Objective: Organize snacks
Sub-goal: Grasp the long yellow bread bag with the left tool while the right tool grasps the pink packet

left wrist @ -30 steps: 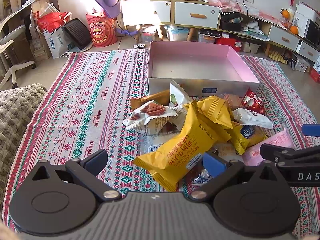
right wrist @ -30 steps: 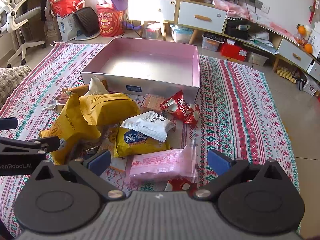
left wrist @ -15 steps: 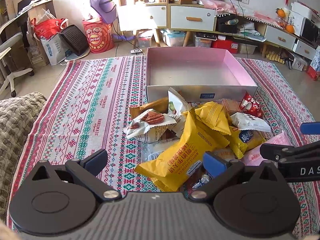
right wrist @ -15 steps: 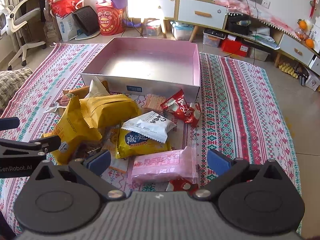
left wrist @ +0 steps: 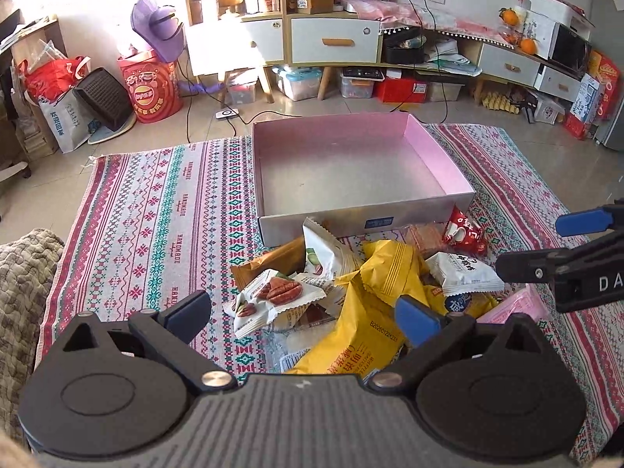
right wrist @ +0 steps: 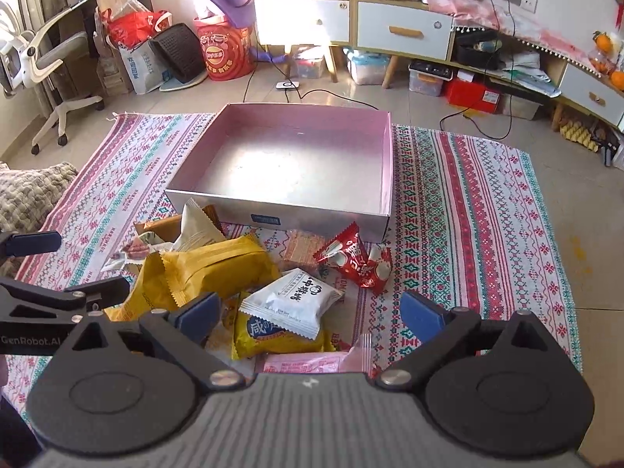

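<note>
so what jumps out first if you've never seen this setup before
The heap of snack packets on the patterned rug draws the eye first, with the big yellow bag lying nearest the left gripper. Right behind the heap sits a wide pink box, nothing in it. Both the left and the right gripper hover over the pile, jaws open and holding nothing.

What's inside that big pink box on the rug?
Nothing can be seen in the pink box: its silvery floor is bare in both views. Only a thin strip behind the near wall is hidden. All the snack packets lie on the rug in front.
</note>
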The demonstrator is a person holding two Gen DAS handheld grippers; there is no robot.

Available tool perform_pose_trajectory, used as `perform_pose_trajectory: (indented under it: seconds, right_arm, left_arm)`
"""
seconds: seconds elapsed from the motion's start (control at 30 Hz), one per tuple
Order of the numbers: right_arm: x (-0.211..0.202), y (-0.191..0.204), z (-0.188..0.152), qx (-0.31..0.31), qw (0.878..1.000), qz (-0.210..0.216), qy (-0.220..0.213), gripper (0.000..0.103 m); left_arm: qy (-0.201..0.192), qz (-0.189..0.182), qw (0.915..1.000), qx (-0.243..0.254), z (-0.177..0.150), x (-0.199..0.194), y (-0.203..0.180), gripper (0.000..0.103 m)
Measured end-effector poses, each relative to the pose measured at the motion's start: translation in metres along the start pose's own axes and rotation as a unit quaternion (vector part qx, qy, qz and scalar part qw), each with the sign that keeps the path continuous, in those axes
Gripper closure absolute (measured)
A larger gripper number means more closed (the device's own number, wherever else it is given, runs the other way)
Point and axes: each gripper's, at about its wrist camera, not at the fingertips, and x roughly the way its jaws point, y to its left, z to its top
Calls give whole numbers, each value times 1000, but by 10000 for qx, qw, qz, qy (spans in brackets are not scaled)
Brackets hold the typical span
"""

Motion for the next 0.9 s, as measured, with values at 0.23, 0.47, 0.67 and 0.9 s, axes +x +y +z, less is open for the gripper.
perform_pose_trajectory:
  seconds: [0.23, 0.47, 0.67, 0.9]
  right_arm:
    - [26, -5, 14, -30, 9982, 245, 547, 6]
    - [51, -9, -1, 116, 9920, 524, 1146, 5]
    - [54, -8, -9, -329, 9858, 830, 1421, 5]
    - [58, 1, -17, -868, 9770, 1026, 1657, 11]
  left_arm:
    - [196, -538, 9969, 534, -4, 16, -9, 0]
    - [341, -846, 9923, 837, -16, 22, -11, 9]
    - [698, -1084, 9884, 798, -26, 35, -6, 18]
    - [847, -1016, 9874, 870, -33, 46, -5, 31]
